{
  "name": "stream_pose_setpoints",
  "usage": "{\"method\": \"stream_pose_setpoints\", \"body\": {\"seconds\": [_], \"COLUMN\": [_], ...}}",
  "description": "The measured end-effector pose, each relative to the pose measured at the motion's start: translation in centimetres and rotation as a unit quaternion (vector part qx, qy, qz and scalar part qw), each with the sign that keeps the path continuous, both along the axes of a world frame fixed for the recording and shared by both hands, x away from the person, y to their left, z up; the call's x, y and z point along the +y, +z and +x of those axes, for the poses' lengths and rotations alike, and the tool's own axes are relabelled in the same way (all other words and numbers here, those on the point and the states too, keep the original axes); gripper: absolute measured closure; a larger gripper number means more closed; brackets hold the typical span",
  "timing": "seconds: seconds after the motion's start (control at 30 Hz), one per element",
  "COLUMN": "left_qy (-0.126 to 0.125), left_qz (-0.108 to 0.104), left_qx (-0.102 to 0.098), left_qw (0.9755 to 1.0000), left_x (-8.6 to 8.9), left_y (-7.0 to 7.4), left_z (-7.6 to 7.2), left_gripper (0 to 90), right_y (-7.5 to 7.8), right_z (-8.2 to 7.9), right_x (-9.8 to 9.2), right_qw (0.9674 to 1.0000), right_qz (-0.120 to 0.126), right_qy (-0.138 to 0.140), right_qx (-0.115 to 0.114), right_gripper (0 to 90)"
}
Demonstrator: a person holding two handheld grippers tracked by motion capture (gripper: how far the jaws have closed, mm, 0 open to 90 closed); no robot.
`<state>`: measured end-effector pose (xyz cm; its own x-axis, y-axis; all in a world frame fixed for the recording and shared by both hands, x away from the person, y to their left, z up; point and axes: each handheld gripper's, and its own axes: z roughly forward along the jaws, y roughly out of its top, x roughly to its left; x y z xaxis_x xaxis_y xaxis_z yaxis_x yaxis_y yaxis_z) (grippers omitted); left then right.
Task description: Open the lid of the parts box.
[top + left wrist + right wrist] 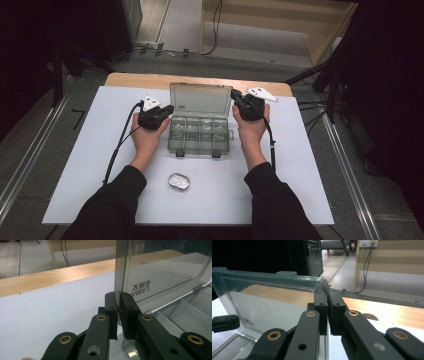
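Both grippers have the lid point(200, 101) now: left gripper point(119, 315) clenched on its left edge, right gripper point(327, 312) pinching the right corner. The clear box point(200, 136) sits mid-table, lid upright, compartments apparently empty. Closing or loading looks left to do.

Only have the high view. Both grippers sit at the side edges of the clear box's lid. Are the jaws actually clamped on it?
Observer: Yes for the left gripper: its jaws pinch the side edge of the lid, low down near the hinge.
Operator: And the right?
Observer: The right gripper is shut on the opposite edge, just below the rounded top corner.
Operator: Lid angle?
Observer: In the left gripper view it stands about upright over the box.
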<state>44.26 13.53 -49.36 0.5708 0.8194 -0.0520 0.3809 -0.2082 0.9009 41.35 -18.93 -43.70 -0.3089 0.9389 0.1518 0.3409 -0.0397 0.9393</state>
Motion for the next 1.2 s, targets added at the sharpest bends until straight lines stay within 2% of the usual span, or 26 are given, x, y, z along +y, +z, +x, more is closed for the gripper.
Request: {"method": "stream_pose_setpoints", "body": {"seconds": [0.1,0.17,0.2,0.33,0.37,0.47,0.5,0.63,0.73,0.9,1.0,1.2], "left_qy": [0.002,0.004,0.006,0.008,0.009,0.009,0.009,0.01,0.01,0.009,0.011,0.01], "left_qz": [-0.003,-0.006,-0.007,-0.015,-0.02,-0.025,-0.027,-0.033,-0.041,-0.051,-0.058,-0.075], "left_qx": [0.006,0.009,0.012,0.019,0.023,0.027,0.029,0.037,0.042,0.053,0.058,0.071], "left_qw": [1.0,0.9999,0.9999,0.9997,0.9995,0.9993,0.9992,0.9987,0.9982,0.9972,0.9966,0.9946], "left_x": [0.0,0.0,-0.1,-0.1,-0.1,0.0,0.0,0.0,0.1,0.2,0.2,0.4], "left_y": [0.0,0.1,0.1,0.1,0.1,0.1,0.0,0.1,0.0,0.0,-0.1,-0.3], "left_z": [0.2,0.2,0.3,0.5,0.7,0.8,0.8,1.0,1.2,1.5,1.7,2.0], "left_gripper": [84.1,84.2,84.2,84.3,84.3,84.3,84.3,84.2,84.2,84.0,83.9,83.8], "right_y": [-0.9,-1.2,-2.0,-2.9,-3.6,-4.2,-5.0,-5.7,-6.1,-6.2,-6.7,-6.9], "right_z": [0.7,0.8,1.1,1.2,1.2,1.2,1.2,1.2,1.3,1.5,1.8,1.9], "right_x": [0.0,0.0,-0.1,0.2,0.2,0.1,0.1,0.0,-0.2,-0.3,-0.7,-0.7], "right_qw": [0.9999,0.9998,0.9996,0.9989,0.9986,0.9981,0.9975,0.9971,0.9961,0.9954,0.9936,0.9933], "right_qz": [-0.002,-0.001,0.004,-0.001,0.002,0.007,0.012,0.017,0.035,0.041,0.056,0.059], "right_qy": [0.003,0.004,0.005,0.002,0.001,0.002,0.004,0.008,0.011,0.016,0.023,0.024], "right_qx": [0.014,0.019,0.028,0.046,0.053,0.061,0.069,0.074,0.08,0.085,0.095,0.096], "right_gripper": [82.6,82.4,82.1,81.6,81.6,81.6,81.6,81.6,81.7,81.6,80.7,80.7]}}
